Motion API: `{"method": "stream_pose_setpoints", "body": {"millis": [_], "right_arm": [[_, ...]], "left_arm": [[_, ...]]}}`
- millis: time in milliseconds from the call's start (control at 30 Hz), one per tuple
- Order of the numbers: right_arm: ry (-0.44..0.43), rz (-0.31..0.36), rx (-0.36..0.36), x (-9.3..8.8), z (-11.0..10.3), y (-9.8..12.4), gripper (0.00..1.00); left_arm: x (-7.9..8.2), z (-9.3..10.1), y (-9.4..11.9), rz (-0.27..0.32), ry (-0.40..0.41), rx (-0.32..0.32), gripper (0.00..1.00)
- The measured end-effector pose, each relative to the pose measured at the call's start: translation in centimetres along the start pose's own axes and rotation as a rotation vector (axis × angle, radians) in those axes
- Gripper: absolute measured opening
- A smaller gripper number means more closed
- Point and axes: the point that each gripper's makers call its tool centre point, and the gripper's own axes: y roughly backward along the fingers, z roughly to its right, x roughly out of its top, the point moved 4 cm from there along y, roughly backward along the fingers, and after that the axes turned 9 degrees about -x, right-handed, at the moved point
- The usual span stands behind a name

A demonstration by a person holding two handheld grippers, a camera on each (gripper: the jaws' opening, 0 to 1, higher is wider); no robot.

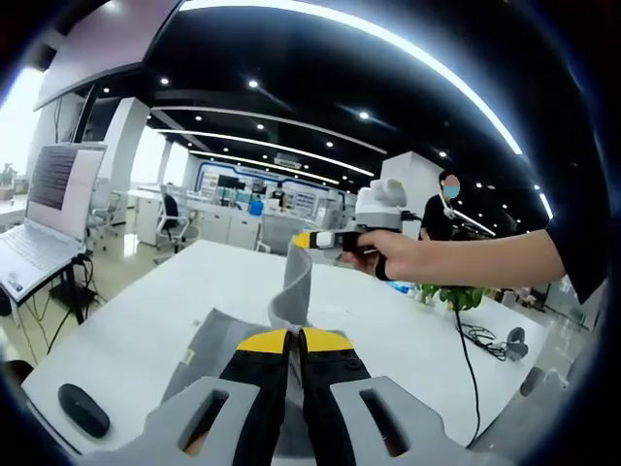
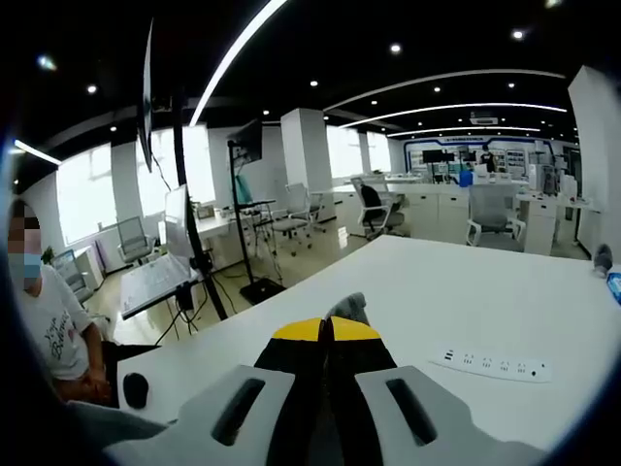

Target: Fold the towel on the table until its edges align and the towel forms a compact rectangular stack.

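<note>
So, by parts:

Towel (image 1: 289,291): grey, lying on the white table (image 1: 408,330), one strip lifted upright off the cloth and pulled toward the far side; rest spread flat and rumpled just ahead of the near gripper.

Left gripper (image 1: 298,340): jaws pressed together on the near edge of the towel, pinning or pinching it; yellow tips touching.

Right gripper (image 1: 312,240): seen across the table in the left gripper view, held in a hand (image 1: 403,257), clamped on the top of the raised strip. In the right gripper view (image 2: 327,330) jaws closed, a grey tuft of cloth poking out between the tips.

Progress: judged mid-fold, early. One edge raised, not yet laid over. No aligned edges, no compact rectangle. Left to do: carry the lifted edge across, lay it down, square it, likely fold again.

Around, near side: black mouse (image 1: 83,408) at the table corner, apart from the towel; open laptop (image 1: 44,223) on a separate stand to one side.

Around, far side: white power strip (image 2: 495,364) on the table; black cable (image 1: 464,340) trailing over the edge; small green plant (image 1: 456,294).

In the way: little on the fold path itself; power strip and cable worth avoiding when laying the cloth down.

People: one seated at the edge of the right gripper view, one standing in the background.
</note>
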Motion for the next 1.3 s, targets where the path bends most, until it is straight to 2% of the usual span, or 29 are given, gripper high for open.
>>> {"method": "stream_pose_setpoints", "body": {"millis": [100, 600, 667, 767, 867, 967, 1067, 1300], "right_arm": [[0.005, -0.012, 0.007, -0.5, -0.5, -0.8, 0.0], [0.024, -0.082, 0.052, -4.1, -3.0, -5.1, 0.0], [0.051, -0.102, 0.05, -4.8, -3.3, -5.8, 0.0], [0.068, -0.124, 0.058, -5.8, -4.0, -6.7, 0.0], [0.084, -0.141, 0.073, -6.6, -4.5, -7.6, 0.0], [0.067, -0.159, 0.086, -7.5, -5.2, -8.4, 0.0], [0.105, -0.174, 0.094, -8.5, -5.8, -9.3, 0.0], [0.113, -0.212, 0.101, -10.6, -6.8, -11.4, 0.0]], "left_arm": [[-0.6, -1.3, 0.2, -0.013, 0.006, 0.041, 0.04], [-3.6, -5.2, 1.4, -0.044, 0.082, 0.186, 0.04], [-4.2, -6.0, 1.5, -0.047, 0.091, 0.199, 0.04], [-5.3, -7.4, 1.7, -0.082, 0.051, 0.253, 0.04], [-6.6, -8.5, 1.8, -0.084, 0.07, 0.281, 0.04], [-7.6, -9.1, 1.9, -0.102, 0.081, 0.303, 0.04], [-8.8, -10.0, 2.2, -0.117, 0.099, 0.322, 0.04], [-10.7, -11.7, 2.1, -0.134, 0.134, 0.339, 0.04]]}}
